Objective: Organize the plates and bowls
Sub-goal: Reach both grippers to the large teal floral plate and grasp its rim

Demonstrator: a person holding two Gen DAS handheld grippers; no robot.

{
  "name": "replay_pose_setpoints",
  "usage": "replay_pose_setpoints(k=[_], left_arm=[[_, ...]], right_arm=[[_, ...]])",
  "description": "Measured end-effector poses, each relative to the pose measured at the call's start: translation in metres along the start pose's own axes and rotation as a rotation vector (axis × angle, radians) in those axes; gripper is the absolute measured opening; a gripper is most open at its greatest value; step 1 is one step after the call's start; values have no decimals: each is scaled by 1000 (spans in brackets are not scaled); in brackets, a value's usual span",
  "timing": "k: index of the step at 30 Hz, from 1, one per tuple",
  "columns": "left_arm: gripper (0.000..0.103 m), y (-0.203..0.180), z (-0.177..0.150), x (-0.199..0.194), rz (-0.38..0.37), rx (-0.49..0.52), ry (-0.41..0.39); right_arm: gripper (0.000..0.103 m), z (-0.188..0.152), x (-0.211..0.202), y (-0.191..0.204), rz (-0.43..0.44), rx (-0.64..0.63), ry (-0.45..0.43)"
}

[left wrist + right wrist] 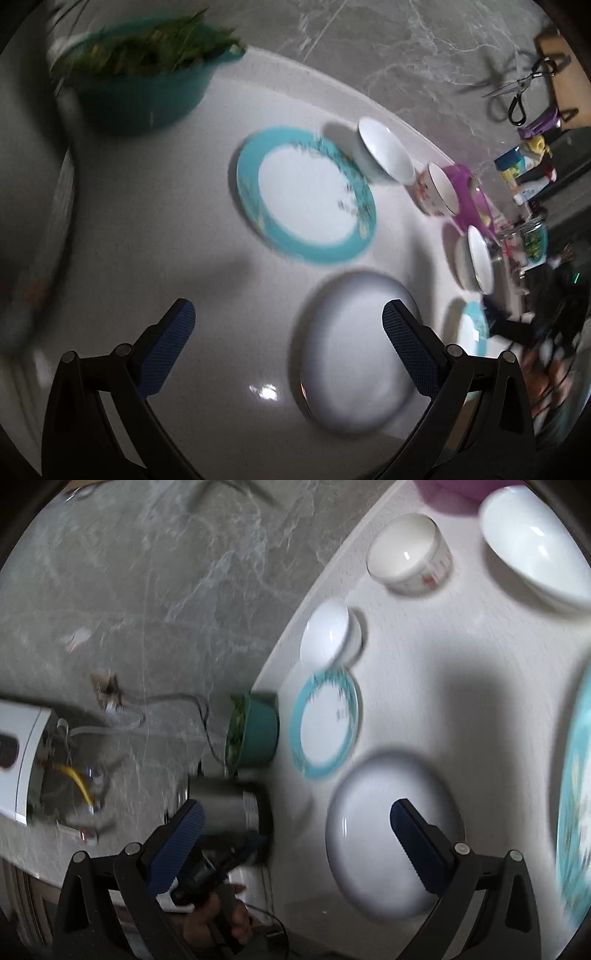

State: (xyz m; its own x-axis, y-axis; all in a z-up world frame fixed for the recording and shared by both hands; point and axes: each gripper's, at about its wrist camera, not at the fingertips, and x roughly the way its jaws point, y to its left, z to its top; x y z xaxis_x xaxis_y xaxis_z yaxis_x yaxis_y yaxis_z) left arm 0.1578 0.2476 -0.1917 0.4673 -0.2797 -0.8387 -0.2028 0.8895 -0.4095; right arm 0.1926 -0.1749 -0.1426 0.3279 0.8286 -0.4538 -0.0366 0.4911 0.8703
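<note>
Left gripper (288, 325) and right gripper (295, 823): fingers spread, empty | white plate (354, 354): rigid, glossy, fragile; pinch its near rim.

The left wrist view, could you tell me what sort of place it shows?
Most likely a home kitchen: a white counter against marble wall tiles, a teal bowl of greens, and scissors hanging on the wall.
</note>
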Motion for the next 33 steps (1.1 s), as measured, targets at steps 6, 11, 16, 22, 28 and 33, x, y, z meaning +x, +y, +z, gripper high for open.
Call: replay_pose_setpoints(k=[6, 11, 16, 22, 28, 33], left_arm=[[101, 11, 59, 48, 56, 49, 36], [101, 19, 91, 82, 80, 94, 90], [101, 28, 102, 103, 76, 97, 119], [96, 30, 101, 123, 71, 89, 156], [85, 26, 110, 130, 80, 109, 146], [68, 12, 113, 134, 103, 172, 150]], right_arm=[[103, 71, 69, 8, -145, -97, 85], [89, 76, 131, -8, -223, -168, 195], [70, 78, 158, -36, -245, -122, 233], [69, 78, 170, -40, -224, -148, 229], [65, 78, 181, -33, -194, -177, 244], [55, 75, 193, -31, -177, -174, 297]])
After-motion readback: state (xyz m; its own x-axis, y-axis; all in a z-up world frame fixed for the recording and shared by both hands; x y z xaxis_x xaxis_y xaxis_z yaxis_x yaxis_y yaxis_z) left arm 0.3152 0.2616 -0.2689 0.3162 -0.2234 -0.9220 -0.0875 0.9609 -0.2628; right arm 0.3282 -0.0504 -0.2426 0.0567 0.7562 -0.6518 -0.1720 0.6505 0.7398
